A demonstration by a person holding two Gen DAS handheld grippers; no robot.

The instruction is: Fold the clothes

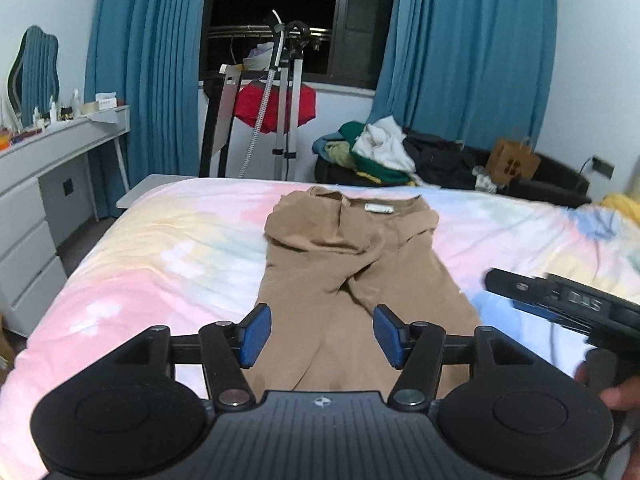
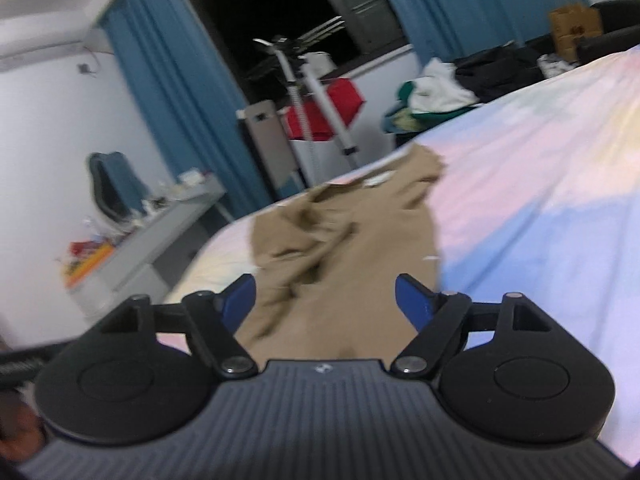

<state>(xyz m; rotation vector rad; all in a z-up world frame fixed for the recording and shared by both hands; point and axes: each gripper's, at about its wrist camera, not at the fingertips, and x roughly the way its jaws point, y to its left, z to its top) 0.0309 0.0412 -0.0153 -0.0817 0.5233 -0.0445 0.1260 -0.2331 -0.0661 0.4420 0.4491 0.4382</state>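
Observation:
Tan trousers [image 1: 348,264] lie lengthwise on the pastel bed [image 1: 160,264], waistband at the far end with a white label, legs running toward me, rumpled around the seat. My left gripper [image 1: 322,334] is open and empty, hovering over the near leg ends. In the right wrist view, which is tilted and blurred, the trousers [image 2: 340,248] lie ahead of my right gripper [image 2: 325,300], which is open and empty above the legs. The right gripper's black body [image 1: 560,300] shows at the right of the left wrist view.
A pile of clothes [image 1: 380,152] sits beyond the bed's far edge. A garment steamer stand [image 1: 286,92] with a red item stands by the window. A grey dresser [image 1: 40,184] with a mirror is at the left. A brown paper bag [image 1: 514,160] is at the right.

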